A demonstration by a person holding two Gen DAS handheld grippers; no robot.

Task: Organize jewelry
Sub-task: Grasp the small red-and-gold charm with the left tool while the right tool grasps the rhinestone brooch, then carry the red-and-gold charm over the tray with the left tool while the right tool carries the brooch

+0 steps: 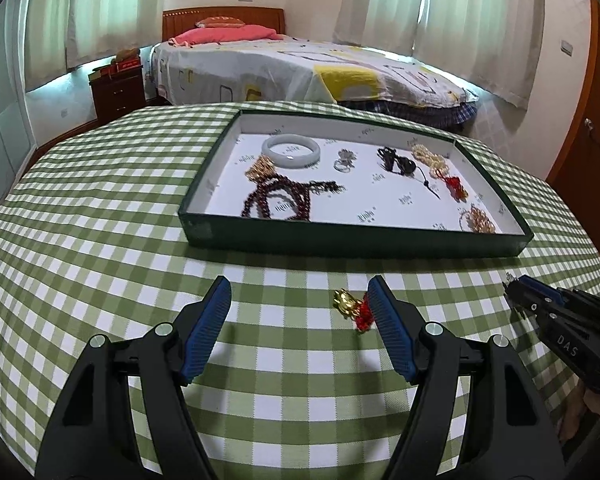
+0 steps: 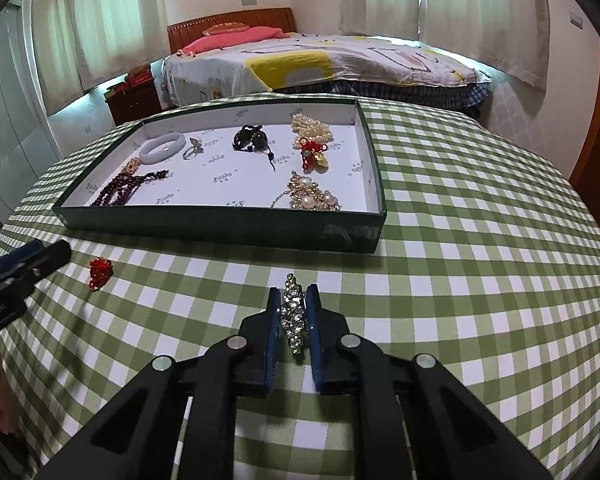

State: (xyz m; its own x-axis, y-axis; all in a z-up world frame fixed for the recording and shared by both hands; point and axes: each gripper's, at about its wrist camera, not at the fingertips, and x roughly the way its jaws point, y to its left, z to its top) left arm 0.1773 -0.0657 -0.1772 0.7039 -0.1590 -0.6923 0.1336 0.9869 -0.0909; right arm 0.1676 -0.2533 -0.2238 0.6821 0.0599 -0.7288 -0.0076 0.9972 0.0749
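Pinching a rhinestone brooch (image 2: 294,316) between the blue pads of our right tool (image 2: 293,294), we hold it just over the checked table (image 2: 480,280). Our left tool (image 1: 298,286) is spread wide, a gold charm with red tassel (image 1: 350,307) lying against its right pad. Ahead of both tools sits the green tray (image 1: 352,242) holding a pale bangle (image 1: 291,151) and dark red beads (image 1: 278,200).

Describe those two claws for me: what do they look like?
Both look alike. The left claw and right claw have glossy black plastic arms with silver round pins at the joints, ending in flat blue ribbed pads. White letters "DAS" mark the right one's side. No cables show.
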